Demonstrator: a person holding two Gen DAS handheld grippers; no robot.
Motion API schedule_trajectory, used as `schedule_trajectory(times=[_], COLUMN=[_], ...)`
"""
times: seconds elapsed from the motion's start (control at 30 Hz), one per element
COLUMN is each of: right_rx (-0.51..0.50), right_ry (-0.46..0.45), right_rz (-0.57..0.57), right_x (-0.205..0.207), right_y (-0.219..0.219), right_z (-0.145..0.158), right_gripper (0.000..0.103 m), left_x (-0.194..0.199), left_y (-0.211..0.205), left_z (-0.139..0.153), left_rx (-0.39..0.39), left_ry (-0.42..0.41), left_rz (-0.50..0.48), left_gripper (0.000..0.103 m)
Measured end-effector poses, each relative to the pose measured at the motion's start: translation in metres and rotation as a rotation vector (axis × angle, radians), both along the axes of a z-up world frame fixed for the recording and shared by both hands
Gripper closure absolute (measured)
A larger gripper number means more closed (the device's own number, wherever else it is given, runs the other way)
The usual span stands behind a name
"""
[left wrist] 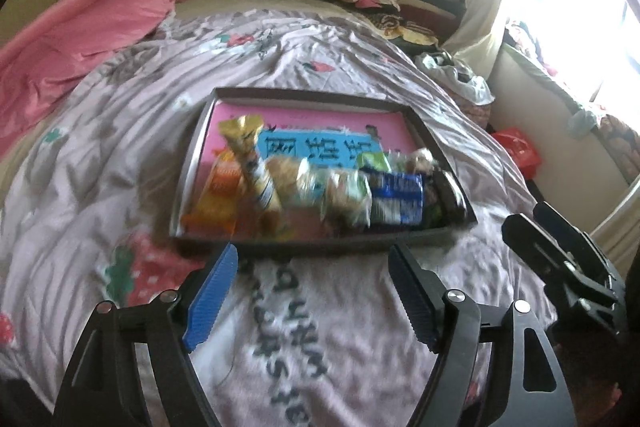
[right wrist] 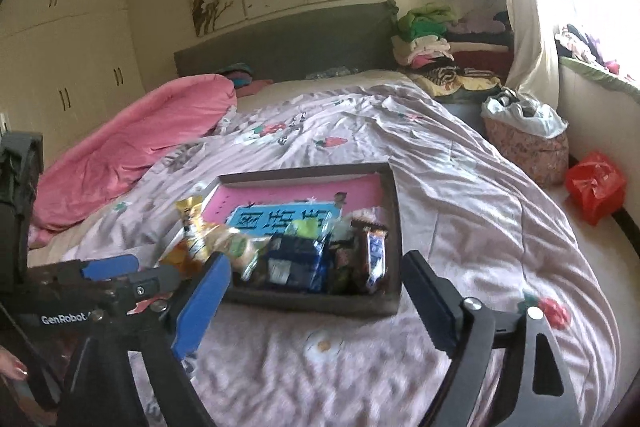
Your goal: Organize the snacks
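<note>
Both tongs stand wide and hold nothing. The left tongs hang over the quilt, with the tray straight ahead of their tips, its near wall just beyond them. The right tongs sit at the tray's near right corner, its wall between their jaws but untouched. The snacks lie in a row along the near wall, running left to right across both tongs' line of reach; most packets point lengthwise away from the tongs. The orange pack and yellow pack lie toward the left tongs, while the blue pack and dark packets lie nearer the right. Everything seems already gathered in the tray, so any further move would be a short forward reach.
</note>
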State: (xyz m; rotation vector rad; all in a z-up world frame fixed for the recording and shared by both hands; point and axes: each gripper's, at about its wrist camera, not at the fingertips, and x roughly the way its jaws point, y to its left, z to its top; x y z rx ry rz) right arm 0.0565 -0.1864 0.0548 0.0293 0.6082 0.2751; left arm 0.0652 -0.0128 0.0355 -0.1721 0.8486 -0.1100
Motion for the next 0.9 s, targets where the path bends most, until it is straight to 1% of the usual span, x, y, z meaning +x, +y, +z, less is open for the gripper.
schedule_trajectory(times=[0.17,0.3,0.37,0.5,0.6,0.7,0.8,0.9], right_rx=[0.032,0.055,0.056,0.051,0.055,0.036,0.021,0.004], right_ry=[0.064,0.109,0.130,0.132,0.136,0.140,0.157,0.154], right_rz=[-0.003,-0.011,-0.016,-0.022,-0.022,-0.023,-0.001,0.015], right_x=[-0.024,-0.037,-0.043,-0.054,-0.056,-0.057,-0.057,-0.058], right_y=[0.002,0.003,0.004,0.005,0.003,0.004,0.009,0.013], right_z=[-0.004,-0.011,-0.014,-0.020,-0.022,-0.025,-0.029,-0.031], right_gripper=[0.012,0.010,0.010,0.009,0.009,0.008,0.008,0.008], left_x=[-0.027,-0.043,-0.049,-0.059,-0.061,-0.062,-0.061,-0.061], left_y=[0.011,0.011,0.010,0.009,0.010,0.012,0.014,0.014], left_z=[-0.002,-0.005,-0.008,-0.014,-0.017,-0.018,-0.019,-0.021], left_rx=[-0.009,0.007,0.002,-0.002,0.005,0.003,0.005,0.016], left_ry=[0.001,0.013,0.020,0.039,0.047,0.051,0.051,0.055], left_rz=[0.043,0.040,0.038,0.030,0.034,0.041,0.048,0.048], left_gripper=[0.024,0.024,0.024,0.024,0.024,0.024,0.024,0.024])
